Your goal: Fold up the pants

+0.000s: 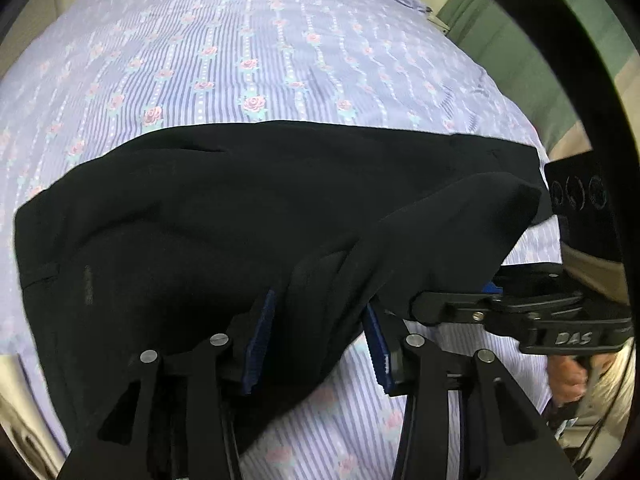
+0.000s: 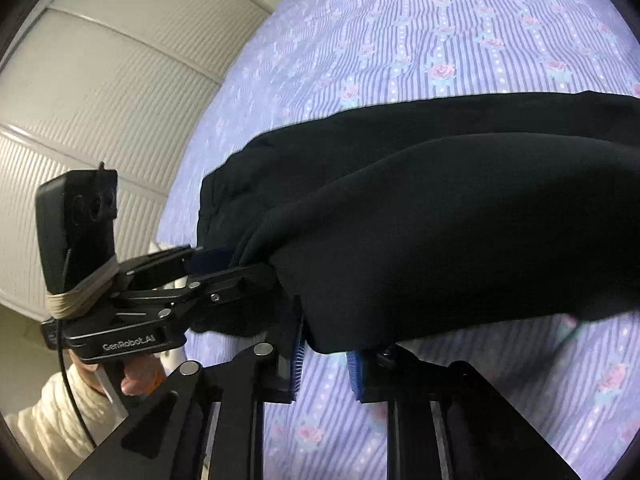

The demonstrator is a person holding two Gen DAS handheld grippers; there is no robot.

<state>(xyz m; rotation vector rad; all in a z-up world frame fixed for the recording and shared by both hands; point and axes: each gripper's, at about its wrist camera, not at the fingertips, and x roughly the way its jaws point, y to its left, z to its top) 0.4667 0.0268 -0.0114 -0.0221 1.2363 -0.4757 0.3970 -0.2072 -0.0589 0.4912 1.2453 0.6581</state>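
We see the left gripper with its blue-padded fingers parted and a fold of the black fabric pants bunched between them; whether the pads actually pinch the cloth, we cannot tell. The right gripper likewise stands parted, the pants' edge draped over its blue pads. The pants lie across the lilac striped bedsheet with pink roses, their near edge lifted at both grippers.
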